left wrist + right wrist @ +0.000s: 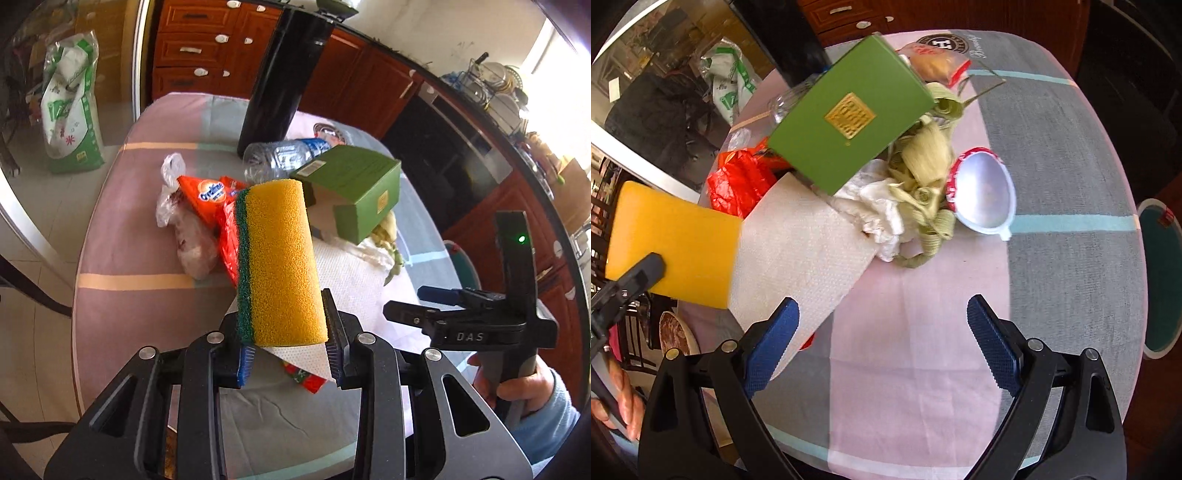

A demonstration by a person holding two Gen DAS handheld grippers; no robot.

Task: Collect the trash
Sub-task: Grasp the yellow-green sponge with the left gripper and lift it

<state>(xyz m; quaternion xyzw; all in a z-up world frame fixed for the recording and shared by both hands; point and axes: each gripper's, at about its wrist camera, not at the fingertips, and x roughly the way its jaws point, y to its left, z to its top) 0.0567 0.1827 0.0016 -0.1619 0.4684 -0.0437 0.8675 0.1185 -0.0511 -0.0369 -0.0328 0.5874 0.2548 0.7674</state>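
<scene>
My left gripper (291,358) is shut on a yellow sponge with a green scouring edge (279,258) and holds it above the table; the sponge also shows in the right wrist view (676,243). My right gripper (882,347) is open and empty above the cloth, and shows in the left wrist view (436,310). Trash lies piled mid-table: a green box (846,118), a paper towel (798,251), crumpled tissue (879,210), corn husks (923,170), a red plastic bag (738,184), a white cup (982,192), a clear bottle (280,155) and an orange packet (210,199).
A tall black bin (284,70) stands at the table's far edge. The checked tablecloth (1052,155) covers the round table. A green-and-white sack (70,107) sits on the floor to the left. Wooden cabinets (199,44) line the back. A green stool (1160,277) stands at right.
</scene>
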